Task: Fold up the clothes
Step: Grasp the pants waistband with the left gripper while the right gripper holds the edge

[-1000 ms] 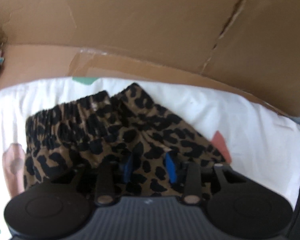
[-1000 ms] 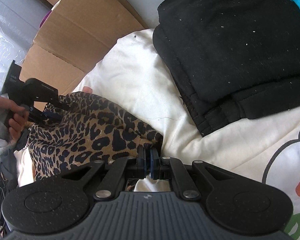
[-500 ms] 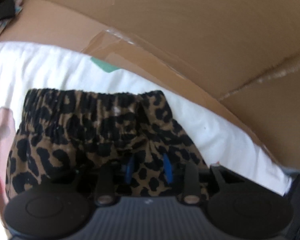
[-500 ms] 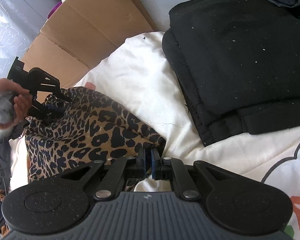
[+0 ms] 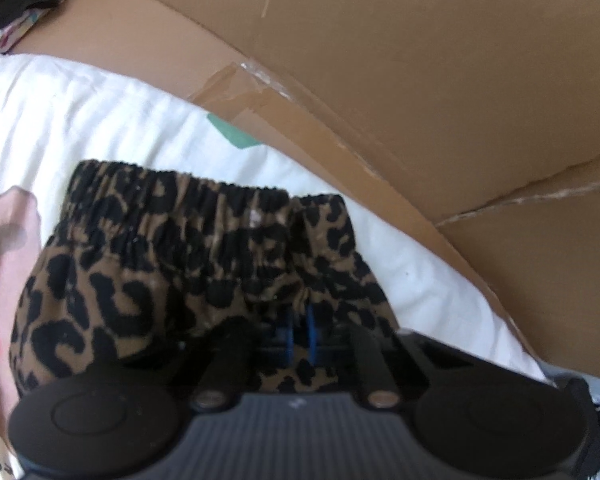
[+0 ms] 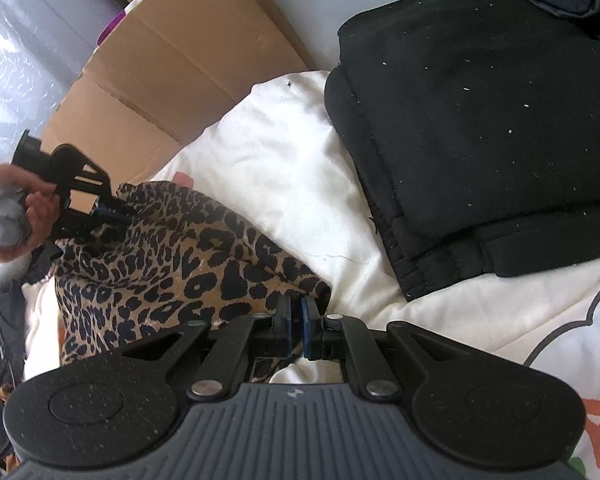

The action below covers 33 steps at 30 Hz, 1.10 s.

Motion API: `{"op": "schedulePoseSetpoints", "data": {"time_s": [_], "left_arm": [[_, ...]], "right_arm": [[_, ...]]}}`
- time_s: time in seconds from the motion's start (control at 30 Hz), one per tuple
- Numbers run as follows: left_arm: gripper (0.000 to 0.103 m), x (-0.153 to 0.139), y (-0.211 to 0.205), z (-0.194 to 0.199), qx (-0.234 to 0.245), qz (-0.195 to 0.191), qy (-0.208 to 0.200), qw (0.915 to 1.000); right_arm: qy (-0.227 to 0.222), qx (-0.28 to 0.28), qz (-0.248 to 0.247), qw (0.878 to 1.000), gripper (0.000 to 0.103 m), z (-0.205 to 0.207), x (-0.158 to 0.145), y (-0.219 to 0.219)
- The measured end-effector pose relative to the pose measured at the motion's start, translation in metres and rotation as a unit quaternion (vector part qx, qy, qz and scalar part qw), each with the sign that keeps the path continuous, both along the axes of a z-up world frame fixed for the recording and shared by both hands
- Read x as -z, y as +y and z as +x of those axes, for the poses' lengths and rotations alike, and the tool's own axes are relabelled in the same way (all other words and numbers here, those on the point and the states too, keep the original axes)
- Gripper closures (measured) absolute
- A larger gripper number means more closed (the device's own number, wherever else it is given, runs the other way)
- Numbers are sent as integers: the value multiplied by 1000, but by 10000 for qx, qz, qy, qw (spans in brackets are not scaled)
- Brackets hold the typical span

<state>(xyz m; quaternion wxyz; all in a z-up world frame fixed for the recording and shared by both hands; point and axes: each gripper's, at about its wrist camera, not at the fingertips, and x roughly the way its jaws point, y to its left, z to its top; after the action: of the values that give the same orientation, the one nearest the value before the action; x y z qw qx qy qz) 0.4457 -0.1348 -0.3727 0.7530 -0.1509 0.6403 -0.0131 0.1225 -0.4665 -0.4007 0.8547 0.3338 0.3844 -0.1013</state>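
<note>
Leopard-print shorts (image 5: 204,256) with a gathered elastic waistband lie on a white printed bedsheet (image 5: 80,120). My left gripper (image 5: 299,328) is shut on the shorts' fabric near the waistband side. In the right wrist view the shorts (image 6: 172,264) stretch between both grippers. My right gripper (image 6: 296,320) is shut on the shorts' near corner. The left gripper (image 6: 104,212) shows there in a hand, clamped on the far edge.
A flattened cardboard box (image 5: 420,80) stands along the far edge of the sheet, also in the right wrist view (image 6: 172,64). A folded black garment (image 6: 480,128) lies on the sheet (image 6: 284,184) to the right. Bubble wrap (image 6: 16,48) is at far left.
My left gripper has closed from open onto the shorts. The waistband has straightened and spread out. The right gripper stays shut on its corner.
</note>
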Motion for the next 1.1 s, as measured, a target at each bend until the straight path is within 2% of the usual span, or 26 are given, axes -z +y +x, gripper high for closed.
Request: {"op": "schedulePoseSetpoints", "data": {"time_s": [0.1,0.17,0.3,0.4,0.5,0.73,0.8,0.87,1.1], "left_arm": [[97,-7,2,-4,21,-45,-23,10000],[103,-8,1,-4,80,-77,-9,9999],[97,-10,-5,-3,194,-26,-28,9998],[96,-2,-9,-2,191,-50,-15,9998],[91,1,-16,-2,277,104,2,9996],[89,15,-21,-3,274,304,63,9991],[97,16,-19,-6,233,309,31,9992],[101,16,-15,-8,178,241,14,9996],[102,-3,-7,-17,144,117,-127,9997]], "right_arm": [[-15,56,41,10000,100,0,1,0],[-22,59,69,10000,100,-1,1,1],[-9,-5,89,10000,98,2,1,3],[3,-65,45,10000,98,3,1,4],[6,-91,71,9999,98,3,2,3],[48,-160,72,9998,97,4,2,3],[46,-171,73,9998,97,5,2,2],[46,-156,88,9998,97,4,3,2],[-92,-69,163,9998,103,-3,3,-1]]}}
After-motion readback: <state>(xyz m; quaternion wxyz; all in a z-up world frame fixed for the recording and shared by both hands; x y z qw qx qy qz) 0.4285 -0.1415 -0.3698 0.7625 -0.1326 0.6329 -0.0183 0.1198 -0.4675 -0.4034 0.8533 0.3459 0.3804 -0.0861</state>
